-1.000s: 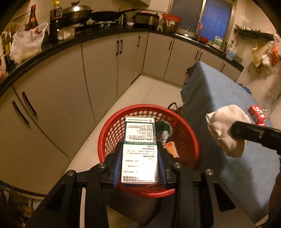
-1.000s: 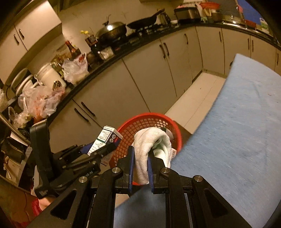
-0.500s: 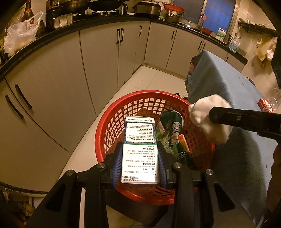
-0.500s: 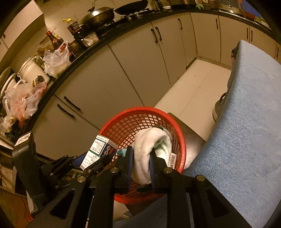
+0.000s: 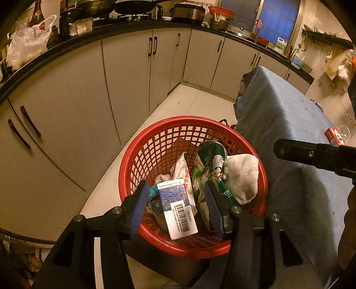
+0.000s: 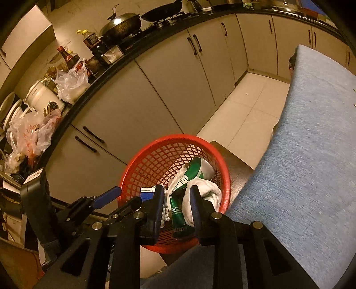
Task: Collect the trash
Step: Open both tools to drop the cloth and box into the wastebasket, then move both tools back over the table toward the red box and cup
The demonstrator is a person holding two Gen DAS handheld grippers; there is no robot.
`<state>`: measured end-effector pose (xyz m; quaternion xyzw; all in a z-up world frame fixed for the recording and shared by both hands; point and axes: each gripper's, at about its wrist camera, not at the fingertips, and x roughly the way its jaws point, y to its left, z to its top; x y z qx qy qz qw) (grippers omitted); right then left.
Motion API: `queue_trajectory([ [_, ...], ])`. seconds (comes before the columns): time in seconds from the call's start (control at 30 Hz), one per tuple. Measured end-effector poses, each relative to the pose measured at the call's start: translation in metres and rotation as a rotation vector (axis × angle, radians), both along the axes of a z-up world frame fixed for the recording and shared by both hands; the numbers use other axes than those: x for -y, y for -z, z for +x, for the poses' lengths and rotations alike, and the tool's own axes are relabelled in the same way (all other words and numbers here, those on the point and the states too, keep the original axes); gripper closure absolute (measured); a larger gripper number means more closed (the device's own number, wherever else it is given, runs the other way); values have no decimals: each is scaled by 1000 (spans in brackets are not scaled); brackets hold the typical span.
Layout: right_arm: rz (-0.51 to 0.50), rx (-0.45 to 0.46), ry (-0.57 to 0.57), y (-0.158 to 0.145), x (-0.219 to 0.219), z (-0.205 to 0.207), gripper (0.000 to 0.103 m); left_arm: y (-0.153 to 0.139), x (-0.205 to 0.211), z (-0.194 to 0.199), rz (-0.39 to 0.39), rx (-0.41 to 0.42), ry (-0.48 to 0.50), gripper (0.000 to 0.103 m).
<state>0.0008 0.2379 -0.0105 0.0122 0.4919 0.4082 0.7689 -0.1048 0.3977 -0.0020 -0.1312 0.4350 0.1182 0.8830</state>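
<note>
A kitchen with pale flat-fronted cabinets [image 5: 124, 73] under a black countertop [image 6: 138, 47] curves round a floor of light glossy tiles [image 5: 191, 102]. On the counter stand a dark wok [image 6: 121, 26], sauce bottles and crinkled plastic bags [image 6: 71, 83]; a window [image 5: 278, 20] shows blue at the far end. A table covered in a blue, slightly nubbly cloth [image 6: 311, 155] fills the right side, and a small red packet [image 5: 334, 135] lies on it near the far edge.

Just beside the table's near corner stands a round red plastic basket [image 5: 133, 169] with an open lattice wall, holding the collected trash. In it lie a white and blue carton [image 5: 178, 209] with a barcode and print too small to read, a crumpled green can-like wrapper [image 5: 209, 160], a dark green packet [image 6: 178, 213] lettered "ESHIN", thin white plastic with red characters, and a soft white crumpled cloth wad [image 5: 242, 177] against the rim nearest the table.

The left gripper [image 5: 175, 206] hangs over the basket, its blue ribbed jaws having just spread; the carton sits between them, free of the pads and tilted into the basket. The right gripper [image 6: 175, 204] also hovers over the rim, jaws just parted, with the wad touching the right finger's outer side but not clamped.
</note>
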Motion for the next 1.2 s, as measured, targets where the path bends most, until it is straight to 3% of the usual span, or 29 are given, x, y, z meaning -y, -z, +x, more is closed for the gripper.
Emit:
queue_trajectory([
  [0.97,60,21,46,-23,66,-38,74,-43,38,-38,84,54,-2,48],
  [1.2,83,26,99,-29,107,-40,74,-64,64,-37,99,81,58,47],
])
